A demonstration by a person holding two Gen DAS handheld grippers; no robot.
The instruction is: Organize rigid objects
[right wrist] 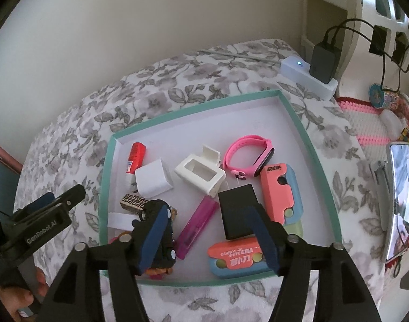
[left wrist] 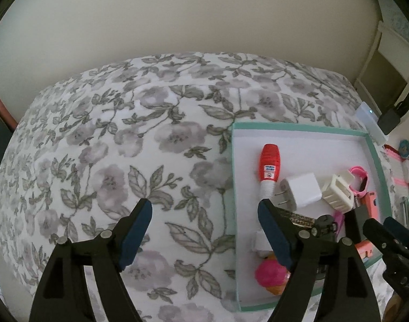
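A teal-rimmed white tray lies on a floral bedspread. In it are a red glue tube, a white charger cube, a white plastic holder, a pink wristband, two salmon-and-blue carrot knives, a black adapter and a magenta stick. My right gripper stands open above the adapter and the stick, and its pads press on neither. My left gripper is open and empty, straddling the tray's left rim over the bedspread.
A white power strip with a black plug sits beyond the tray's far corner. A phone and a pink-edged woven mat with small items lie to the right. A hand holds the left gripper. A wall stands behind the bed.
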